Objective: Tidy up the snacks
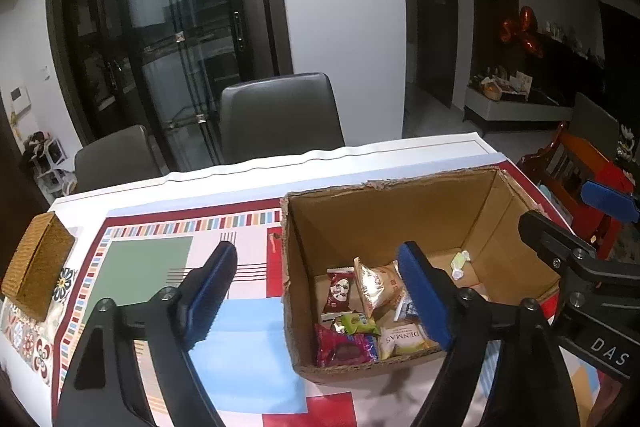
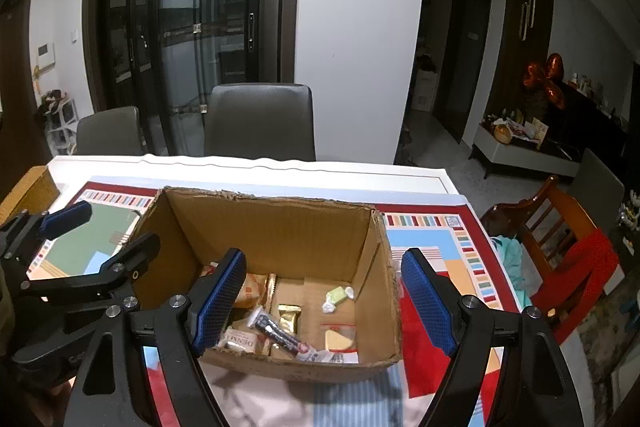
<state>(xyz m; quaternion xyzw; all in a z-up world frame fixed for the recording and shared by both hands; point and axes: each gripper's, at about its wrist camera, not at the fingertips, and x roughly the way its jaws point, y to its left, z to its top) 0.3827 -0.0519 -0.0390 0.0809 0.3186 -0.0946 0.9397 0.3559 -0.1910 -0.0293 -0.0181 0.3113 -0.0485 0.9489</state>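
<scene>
Looks pretty far along to me: all the snacks I can spot are already lying in the cardboard box (image 2: 280, 227), and the patterned table (image 1: 152, 259) around it shows no loose packets. What's left is probably just tidying them inside, or moving them over to the wicker basket (image 1: 38, 267) — can't tell which.

Left gripper (image 1: 320, 295) hangs low at the near left corner of the box, jaws spread wide and holding nothing. Its right finger sits over the box, its left finger over bare table. Just past that right finger are the white DENMAS packet (image 1: 404, 341), a pink wrapper (image 1: 348, 349) and a small green one (image 1: 358, 323).

Right gripper (image 2: 324, 297) is also wide apart and empty, straddling the near right corner. Between its fingers: a black-and-red stick pack (image 2: 276, 333), a gold packet (image 2: 289, 317), and further in a pale green candy (image 2: 338, 297).

The basket sits well off to the left of the left jaws.
</scene>
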